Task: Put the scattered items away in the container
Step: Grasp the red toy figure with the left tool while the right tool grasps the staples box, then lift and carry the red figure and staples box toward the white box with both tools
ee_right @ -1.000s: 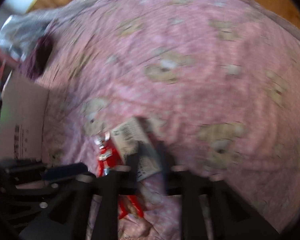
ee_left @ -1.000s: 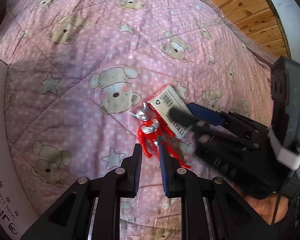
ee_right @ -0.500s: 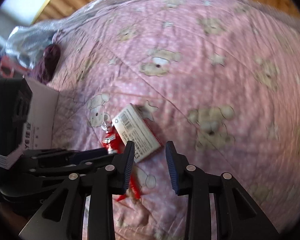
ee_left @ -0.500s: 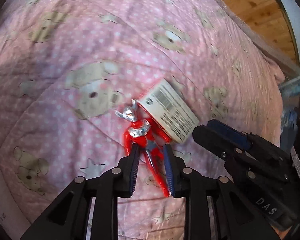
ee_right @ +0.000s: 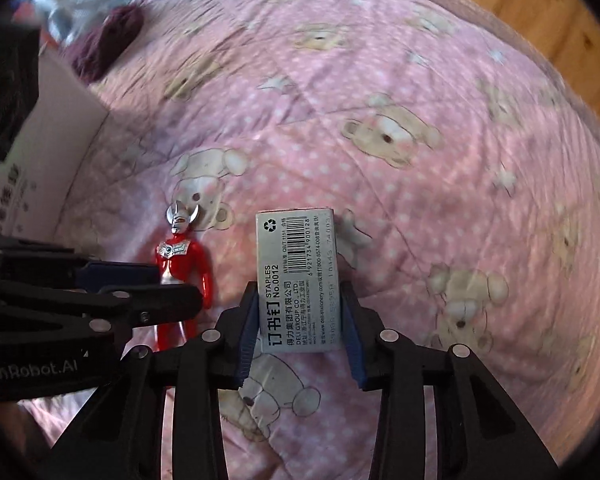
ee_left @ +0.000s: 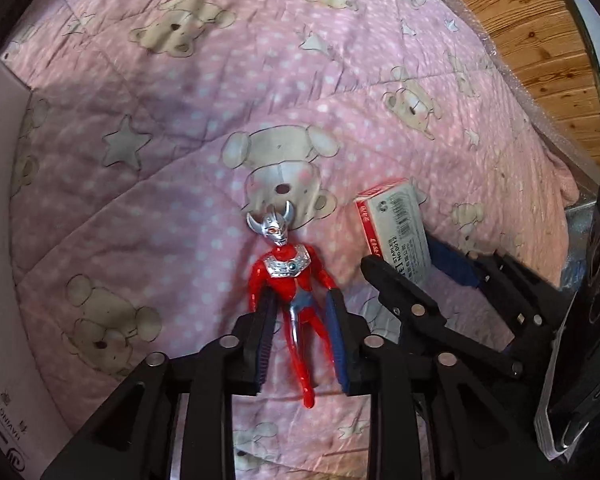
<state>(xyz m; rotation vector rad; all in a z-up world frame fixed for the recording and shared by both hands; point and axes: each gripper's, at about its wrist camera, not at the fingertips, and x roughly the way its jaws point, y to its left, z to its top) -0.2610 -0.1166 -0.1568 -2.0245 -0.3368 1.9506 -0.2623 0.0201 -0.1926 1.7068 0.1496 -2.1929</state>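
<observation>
Left gripper [ee_left: 300, 336]: red figure [ee_left: 290, 280] straddled at its legs by spread jaws, lower centre, for lifting.
Right gripper [ee_right: 300, 324]: staple box [ee_right: 298, 280] pinched across its narrow sides, centre, for a firm hold.

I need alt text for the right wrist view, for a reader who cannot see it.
The right gripper clamps a grey staples box between its fingers over a pink teddy-bear quilt. At left, the left gripper flanks a red and silver toy figure, with a cardboard box behind.

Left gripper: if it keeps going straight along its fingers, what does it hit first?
The left gripper already straddles the red and silver toy figure, so that comes first. Past the figure's horned head lies only the pink bear-print quilt. Whether the pads touch the figure is unclear.
</observation>
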